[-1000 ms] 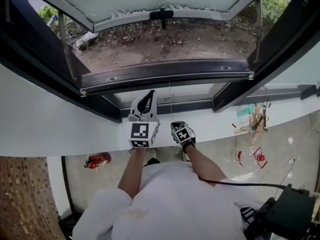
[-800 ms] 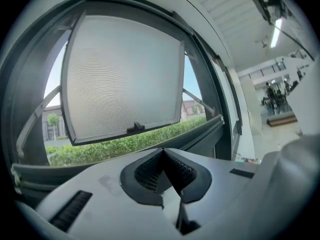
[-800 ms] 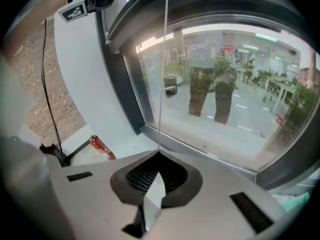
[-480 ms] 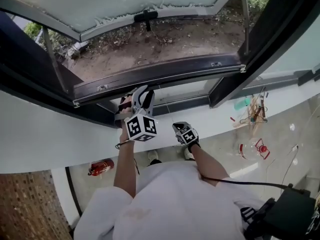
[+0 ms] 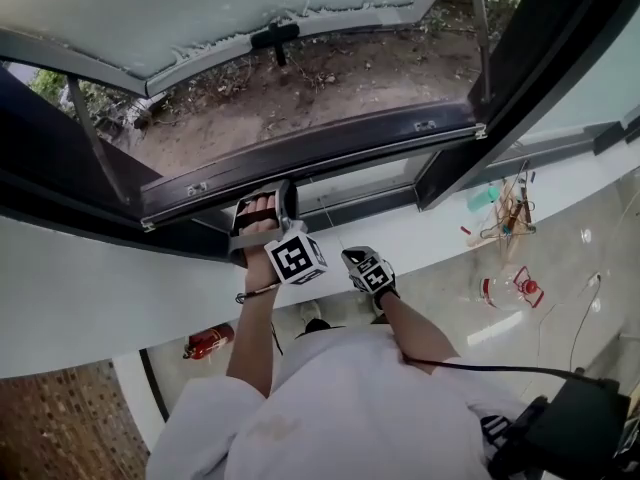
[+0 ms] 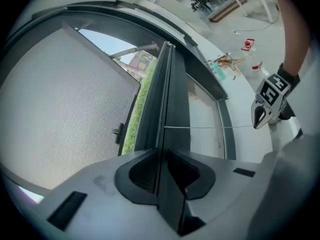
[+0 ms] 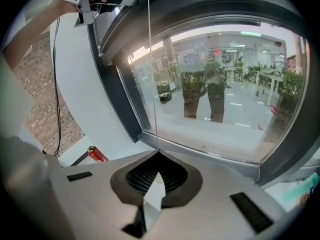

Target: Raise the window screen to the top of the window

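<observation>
Clearly the left gripper point(image 6: 160, 156) clamps the dark bar point(image 5: 330, 140) of the window screen point(image 6: 65, 104) across mid-frame and the right gripper point(image 7: 158, 156) pinches its thin cord point(image 7: 150, 69), which might slip, letting the screen drop.

I see a white sill point(image 5: 430, 230) bearing a teal object point(image 5: 482, 208) and some sticks point(image 5: 512, 230); on the pale floor point(image 5: 570, 258) lie a red fire extinguisher point(image 5: 208, 341) and a red-and-clear container point(image 5: 515, 288)

Left gripper point(image 5: 262, 206) above right gripper point(image 5: 354, 257) (jaws clamped)
</observation>
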Tool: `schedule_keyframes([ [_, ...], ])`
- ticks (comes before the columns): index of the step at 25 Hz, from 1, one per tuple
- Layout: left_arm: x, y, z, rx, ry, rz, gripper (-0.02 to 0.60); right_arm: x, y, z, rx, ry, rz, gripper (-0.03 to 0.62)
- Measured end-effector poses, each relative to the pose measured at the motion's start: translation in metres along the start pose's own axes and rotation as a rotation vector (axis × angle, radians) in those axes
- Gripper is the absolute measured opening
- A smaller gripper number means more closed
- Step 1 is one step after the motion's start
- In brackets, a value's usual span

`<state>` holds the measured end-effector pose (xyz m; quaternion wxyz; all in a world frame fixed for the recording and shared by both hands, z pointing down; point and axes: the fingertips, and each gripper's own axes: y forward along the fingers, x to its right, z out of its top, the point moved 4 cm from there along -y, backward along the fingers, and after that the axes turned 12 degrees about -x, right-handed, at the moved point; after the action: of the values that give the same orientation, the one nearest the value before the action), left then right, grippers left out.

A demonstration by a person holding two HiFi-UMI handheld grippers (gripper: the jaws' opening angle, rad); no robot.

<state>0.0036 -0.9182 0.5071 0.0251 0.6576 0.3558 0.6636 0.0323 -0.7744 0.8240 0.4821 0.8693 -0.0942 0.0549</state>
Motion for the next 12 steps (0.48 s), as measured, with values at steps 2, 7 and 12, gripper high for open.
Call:
schedule_keyframes([
  [2,0.0011,0.0021,0.0005,-0.032,0.037,0.028,0.057,-0.0009,0.0021,-0.0001,0.002,0.004,0.001,0.002],
  [7,0.0094,0.0009,0.0039,0.0,0.004,0.016,0.052,0.0048,0.0012,-0.0042,0.008,0.019,-0.003,0.002],
  [12,0.0049,-0.0032,0.0003,0.11,-0.157,-0.004,0.054,0.0066,0.0013,-0.0076,0.007,0.024,-0.024,0.002],
])
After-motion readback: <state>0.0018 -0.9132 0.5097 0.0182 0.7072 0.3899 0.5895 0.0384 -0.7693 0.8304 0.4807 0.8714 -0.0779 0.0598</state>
